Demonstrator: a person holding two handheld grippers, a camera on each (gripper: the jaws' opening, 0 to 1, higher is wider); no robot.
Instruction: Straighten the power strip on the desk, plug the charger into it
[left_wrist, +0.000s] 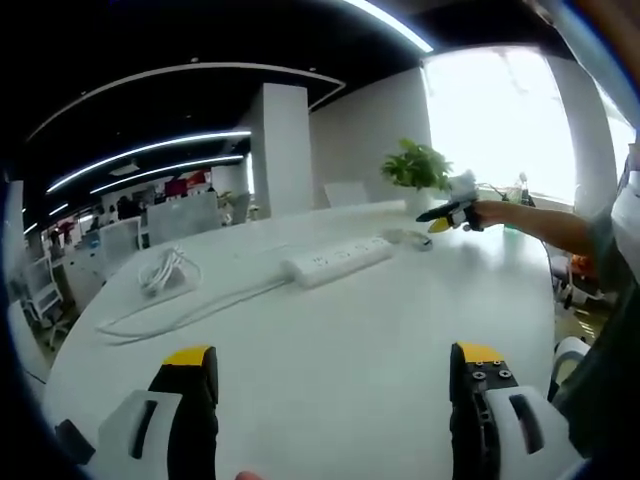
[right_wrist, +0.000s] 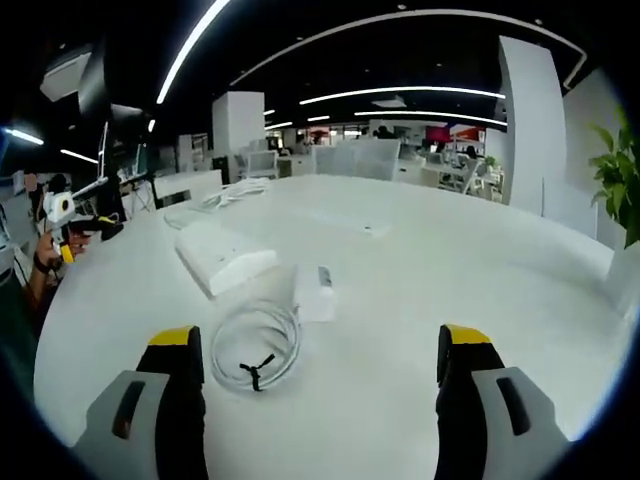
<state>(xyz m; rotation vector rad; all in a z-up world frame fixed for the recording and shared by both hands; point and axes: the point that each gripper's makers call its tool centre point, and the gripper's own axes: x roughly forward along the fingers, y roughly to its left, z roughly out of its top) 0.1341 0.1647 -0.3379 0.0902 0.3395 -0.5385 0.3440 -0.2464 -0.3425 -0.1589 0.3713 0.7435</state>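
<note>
While both hand-held grippers are hovering wide open, holding nothing: right hand-held gripper nearing charger beside power strip on desk; charger likely light, rigid, best pinched across body, coiled cable floppy

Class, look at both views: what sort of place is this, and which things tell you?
Probably an open-plan office: a large white table, rows of desks and chairs behind, long ceiling strip lights, and a potted plant.
</note>
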